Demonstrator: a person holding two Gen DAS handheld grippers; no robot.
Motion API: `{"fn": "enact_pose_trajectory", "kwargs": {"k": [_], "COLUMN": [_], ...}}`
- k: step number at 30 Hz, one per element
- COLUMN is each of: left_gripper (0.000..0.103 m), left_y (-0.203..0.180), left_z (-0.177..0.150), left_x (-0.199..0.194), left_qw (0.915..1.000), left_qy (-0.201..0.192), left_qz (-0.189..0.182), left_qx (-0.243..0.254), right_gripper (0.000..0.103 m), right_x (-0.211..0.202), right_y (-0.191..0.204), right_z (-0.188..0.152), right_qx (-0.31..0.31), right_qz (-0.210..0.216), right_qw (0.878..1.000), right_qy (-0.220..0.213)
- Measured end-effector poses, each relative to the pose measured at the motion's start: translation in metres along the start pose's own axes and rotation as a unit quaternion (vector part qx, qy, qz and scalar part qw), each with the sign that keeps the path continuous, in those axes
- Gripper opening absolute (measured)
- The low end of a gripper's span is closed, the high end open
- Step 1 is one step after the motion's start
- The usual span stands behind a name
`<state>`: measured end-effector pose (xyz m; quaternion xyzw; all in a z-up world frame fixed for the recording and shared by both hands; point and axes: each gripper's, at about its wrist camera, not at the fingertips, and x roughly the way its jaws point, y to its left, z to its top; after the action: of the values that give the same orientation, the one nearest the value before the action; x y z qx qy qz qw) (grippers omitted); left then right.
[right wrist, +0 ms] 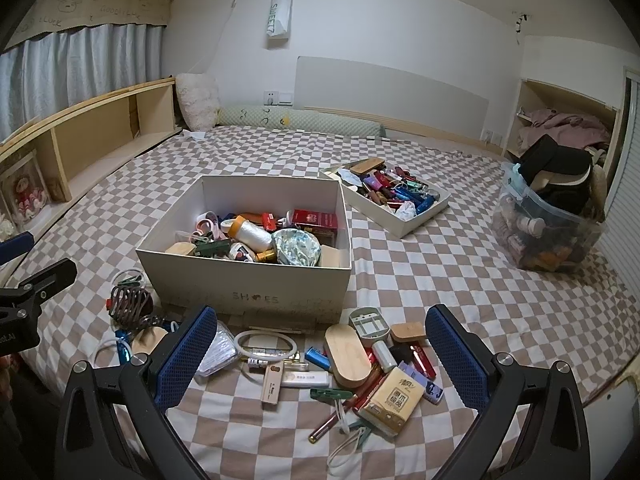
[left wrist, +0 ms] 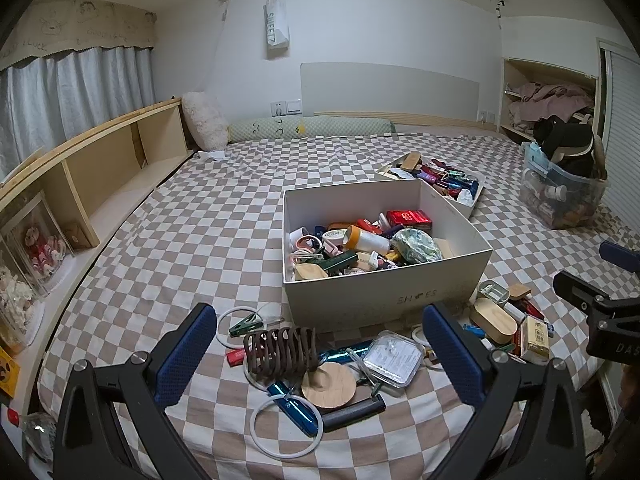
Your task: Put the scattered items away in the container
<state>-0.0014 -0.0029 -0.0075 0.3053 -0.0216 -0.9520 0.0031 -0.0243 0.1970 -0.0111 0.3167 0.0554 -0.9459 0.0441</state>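
The shoe box (left wrist: 384, 296), white cardboard and half full of small things, sits on our checkered bedspread (left wrist: 192, 232). Both our left gripper (left wrist: 320, 344) and right gripper (right wrist: 320, 344) hang empty, jaws spread wide, over scattered wooden lids, plastic rings and a brown ribbed clip (left wrist: 280, 350).

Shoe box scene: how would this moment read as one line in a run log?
left hand-held gripper: open, empty | right hand-held gripper: open, empty | shoe box: part-filled | small items loose on checkered bedspread

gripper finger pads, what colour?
Blue, with a textured mesh surface, on black frames. Clearest in the right wrist view, on the right gripper's pads.
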Motion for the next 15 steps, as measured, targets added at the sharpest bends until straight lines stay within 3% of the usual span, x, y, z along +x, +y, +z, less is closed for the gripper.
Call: {"fn": "enact_pose_trajectory", "kwargs": {"k": [15], "left_gripper": [0.103], "left_y": [0.016], "left_z": [-0.003], "left_x": [0.007], "left_qw": [0.9997], "left_qy": [0.007], "left_qz": [0.014], "left_qx": [-0.018], "right_gripper": [0.103], "right_x": [0.013], "right_y": [-0.008], "right_z": [-0.004], "right_qx": [0.022], "right_qz": [0.006], "right_qw": [1.0], "right_qy": [0.012]}}
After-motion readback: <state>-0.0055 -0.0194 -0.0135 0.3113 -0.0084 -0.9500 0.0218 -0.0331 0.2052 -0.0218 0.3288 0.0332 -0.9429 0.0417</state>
